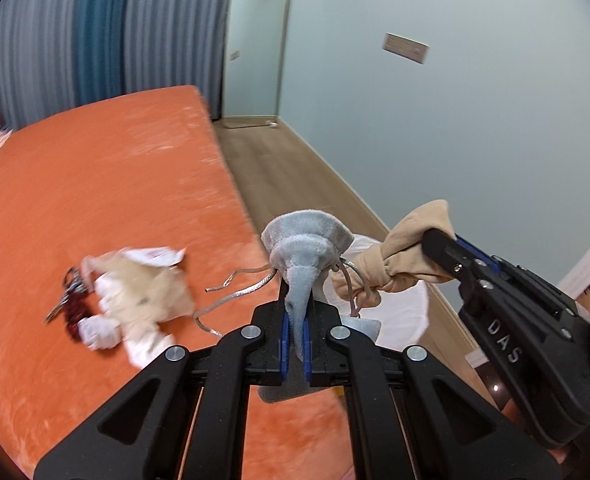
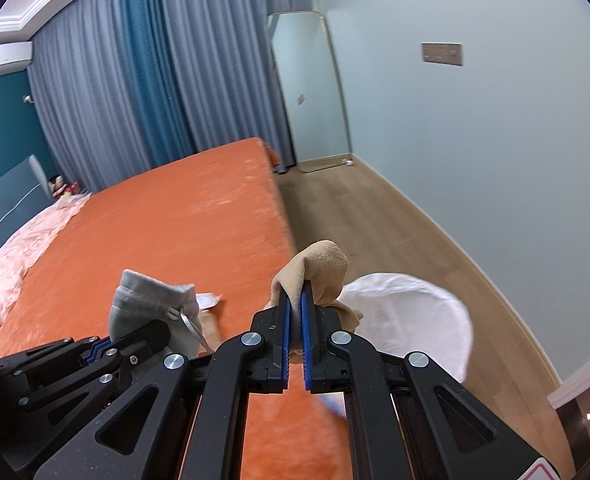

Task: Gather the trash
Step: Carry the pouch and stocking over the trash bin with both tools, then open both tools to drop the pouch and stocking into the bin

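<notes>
An orange velvety bedspread [image 2: 167, 220] fills the view from 7 to 11 o'clock. Grey and teal pleated curtains [image 2: 143, 72] hang at 11 o'clock. A tall rounded mirror [image 2: 309, 92] leans at 12 o'clock against the pale blue wall [image 2: 475, 140], above wood-plank flooring [image 2: 367, 216].

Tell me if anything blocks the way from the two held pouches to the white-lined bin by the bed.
Nothing visible does. The grey pouch and tan pouch are held above the bed edge, and the white-lined bin sits open just beyond them.
</notes>
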{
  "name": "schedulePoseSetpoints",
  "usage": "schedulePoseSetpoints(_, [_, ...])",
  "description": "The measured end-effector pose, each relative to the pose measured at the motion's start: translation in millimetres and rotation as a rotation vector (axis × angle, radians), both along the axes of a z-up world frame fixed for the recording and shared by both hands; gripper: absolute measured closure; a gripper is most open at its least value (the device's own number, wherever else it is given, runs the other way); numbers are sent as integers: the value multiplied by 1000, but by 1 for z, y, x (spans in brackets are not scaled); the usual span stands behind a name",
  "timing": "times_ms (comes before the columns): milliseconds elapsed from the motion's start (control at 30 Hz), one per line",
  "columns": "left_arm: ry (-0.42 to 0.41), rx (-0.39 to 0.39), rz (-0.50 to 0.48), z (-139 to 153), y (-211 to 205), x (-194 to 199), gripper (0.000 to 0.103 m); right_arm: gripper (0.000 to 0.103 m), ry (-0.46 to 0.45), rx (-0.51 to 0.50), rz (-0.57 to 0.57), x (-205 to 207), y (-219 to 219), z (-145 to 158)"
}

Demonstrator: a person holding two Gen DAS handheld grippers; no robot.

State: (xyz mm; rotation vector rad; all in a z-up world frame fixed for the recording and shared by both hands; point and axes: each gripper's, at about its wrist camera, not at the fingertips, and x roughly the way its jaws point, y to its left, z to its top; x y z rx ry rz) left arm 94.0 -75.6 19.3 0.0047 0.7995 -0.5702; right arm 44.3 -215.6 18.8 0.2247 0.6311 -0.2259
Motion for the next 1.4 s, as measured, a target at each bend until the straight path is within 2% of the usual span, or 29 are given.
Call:
schedulePoseSetpoints(333, [50,-12,-121,-9,-76,9,98,98,25,29,-89,-2,-66,-12])
schedulePoseSetpoints(700, [82,-4,-161,-23,-118,25,97,98,52,37,-114,7,-89,-25])
schedulePoseSetpoints(733, [90,-14,-164,-24,-119,27,96,96,53,37,-113,9,-91,-25])
schedulePoseSetpoints(833, [118,-25,-142,-31,-121,36,65,89,51,1,-142,16,-92,-23])
schedulePoseSetpoints(867, [121,-26,-128,-33,-120,39,63,86,53,-3,-145,15,-94,-23])
schedulePoseSetpoints(1167, [127,-19,-53,-37,-94,48,63,74,45,23,-163,7,-94,-22])
schedulePoseSetpoints(1400, [114,-13,0,-37,-62,41,63,67,51,25,-126,1,-67,-27])
